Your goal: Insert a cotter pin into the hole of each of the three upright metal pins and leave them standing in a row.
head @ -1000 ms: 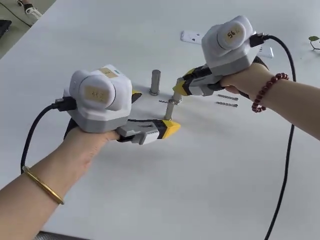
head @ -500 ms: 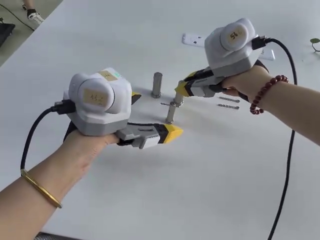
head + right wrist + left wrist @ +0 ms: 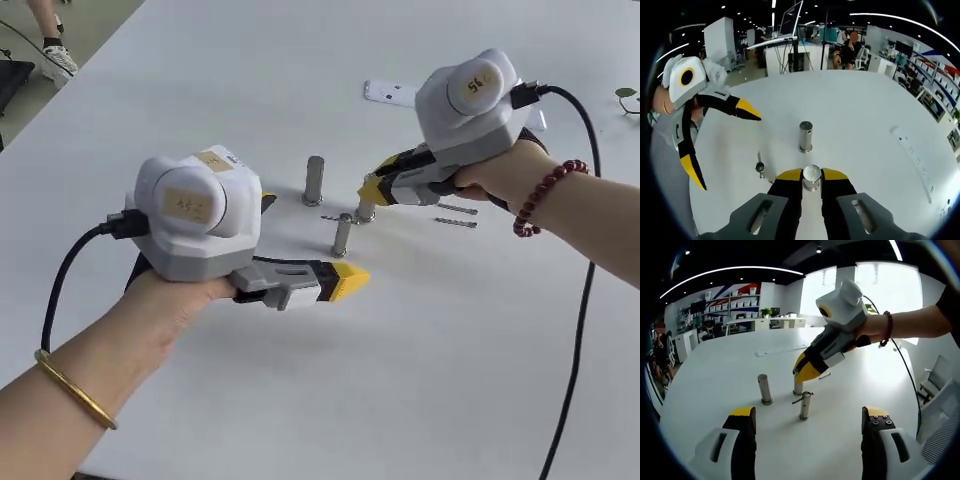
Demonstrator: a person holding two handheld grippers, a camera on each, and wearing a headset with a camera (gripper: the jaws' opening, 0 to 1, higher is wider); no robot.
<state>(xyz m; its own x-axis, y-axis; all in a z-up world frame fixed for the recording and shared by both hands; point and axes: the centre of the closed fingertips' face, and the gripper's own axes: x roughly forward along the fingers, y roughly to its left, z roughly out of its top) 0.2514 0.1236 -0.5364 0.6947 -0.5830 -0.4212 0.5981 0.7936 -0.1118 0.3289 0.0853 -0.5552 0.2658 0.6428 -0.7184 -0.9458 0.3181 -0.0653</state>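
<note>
Three upright metal pins stand on the white table. The far-left pin (image 3: 314, 180) (image 3: 805, 136) is bare. The near pin (image 3: 342, 235) (image 3: 805, 406) has a cotter pin (image 3: 330, 217) (image 3: 802, 396) through its top. My right gripper (image 3: 375, 190) (image 3: 811, 181) is shut on the third pin (image 3: 365, 211) (image 3: 811, 177), its jaws pressed to both sides. My left gripper (image 3: 348, 279) (image 3: 810, 416) hovers open just in front of the near pin, with nothing between its jaws. Two loose cotter pins (image 3: 455, 215) lie to the right, beside the right hand.
A white strip (image 3: 388, 94) lies flat on the far part of the table (image 3: 430, 350). Black cables trail from both grippers, the right one (image 3: 580, 300) across the table's right side. Office desks and people show far off in the gripper views.
My left gripper has drawn back a little from the near pin. My right gripper has stayed closed on its pin. The head camera has shifted slightly.
</note>
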